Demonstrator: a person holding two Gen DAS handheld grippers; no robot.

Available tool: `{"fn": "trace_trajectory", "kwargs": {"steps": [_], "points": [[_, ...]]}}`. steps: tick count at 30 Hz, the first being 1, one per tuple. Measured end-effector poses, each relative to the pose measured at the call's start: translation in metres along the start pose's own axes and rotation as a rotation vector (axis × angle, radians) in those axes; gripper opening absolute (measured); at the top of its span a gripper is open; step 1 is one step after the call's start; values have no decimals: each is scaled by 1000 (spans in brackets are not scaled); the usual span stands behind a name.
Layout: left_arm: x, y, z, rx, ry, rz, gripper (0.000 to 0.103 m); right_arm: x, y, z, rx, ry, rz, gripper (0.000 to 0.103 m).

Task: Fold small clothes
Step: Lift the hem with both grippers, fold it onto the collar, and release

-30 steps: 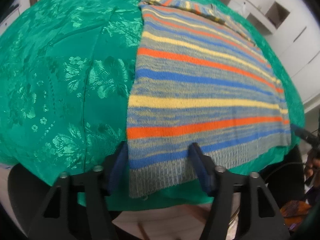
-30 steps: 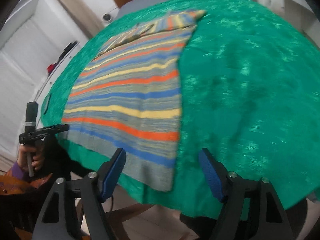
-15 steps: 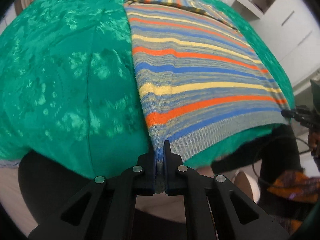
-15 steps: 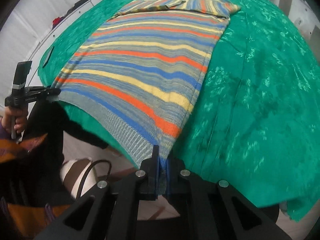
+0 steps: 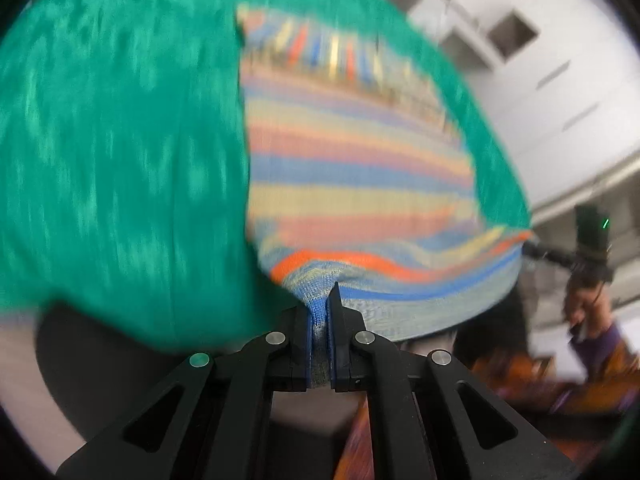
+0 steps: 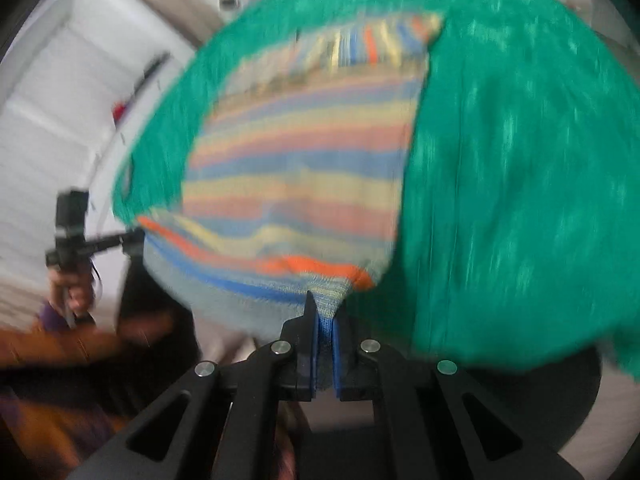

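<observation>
A striped knit sweater (image 5: 352, 168) in orange, blue, yellow and grey lies on a green patterned cloth (image 5: 120, 140). My left gripper (image 5: 319, 316) is shut on the sweater's near left hem corner and holds it raised off the cloth. My right gripper (image 6: 325, 320) is shut on the near right hem corner of the sweater (image 6: 300, 168), also raised. The hem sags between the two corners. Both views are blurred by motion.
The green cloth (image 6: 520, 160) covers a round table and hangs over its near edge. White cabinets (image 5: 540, 60) stand behind on the right. White panelled furniture (image 6: 60, 100) stands to the left. The other gripper shows at each view's side edge.
Both grippers went from open at the hem to shut on its corners. Since then they have lifted the hem off the cloth and carried it toward the far end of the sweater.
</observation>
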State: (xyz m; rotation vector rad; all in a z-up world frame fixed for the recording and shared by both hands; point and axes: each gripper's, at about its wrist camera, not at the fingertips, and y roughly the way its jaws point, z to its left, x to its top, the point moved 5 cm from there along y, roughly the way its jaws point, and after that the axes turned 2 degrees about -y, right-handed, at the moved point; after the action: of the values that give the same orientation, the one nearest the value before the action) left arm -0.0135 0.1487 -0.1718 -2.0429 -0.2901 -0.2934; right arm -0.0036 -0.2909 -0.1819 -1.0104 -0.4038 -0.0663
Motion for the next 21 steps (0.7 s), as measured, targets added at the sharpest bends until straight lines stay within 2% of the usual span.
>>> {"fn": "trace_trajectory", "kwargs": {"steps": [2, 4, 8, 13, 16, 17, 19, 20, 21], "points": [[57, -1, 0, -17, -17, -82, 3, 41, -3, -8, 15, 18, -68, 5], [109, 9, 1, 9, -16, -142, 3, 90, -2, -20, 18, 36, -143, 5], [206, 52, 8, 54, -50, -170, 3, 184, 24, -56, 20, 120, -210, 5], [281, 113, 14, 136, -92, -150, 3, 259, 78, -96, -34, 192, -173, 5], [296, 145, 14, 171, -126, -137, 5, 285, 102, -116, -53, 226, -166, 5], [299, 153, 18, 178, -146, -132, 6, 295, 109, -122, -34, 247, -178, 6], [312, 166, 30, 198, -205, -130, 20, 308, 116, -135, 18, 280, -206, 11], [314, 164, 37, 200, -236, -141, 28, 312, 116, -143, 31, 307, -222, 19], [317, 158, 45, 190, -279, -169, 50, 315, 115, -149, 36, 326, -241, 25]]}}
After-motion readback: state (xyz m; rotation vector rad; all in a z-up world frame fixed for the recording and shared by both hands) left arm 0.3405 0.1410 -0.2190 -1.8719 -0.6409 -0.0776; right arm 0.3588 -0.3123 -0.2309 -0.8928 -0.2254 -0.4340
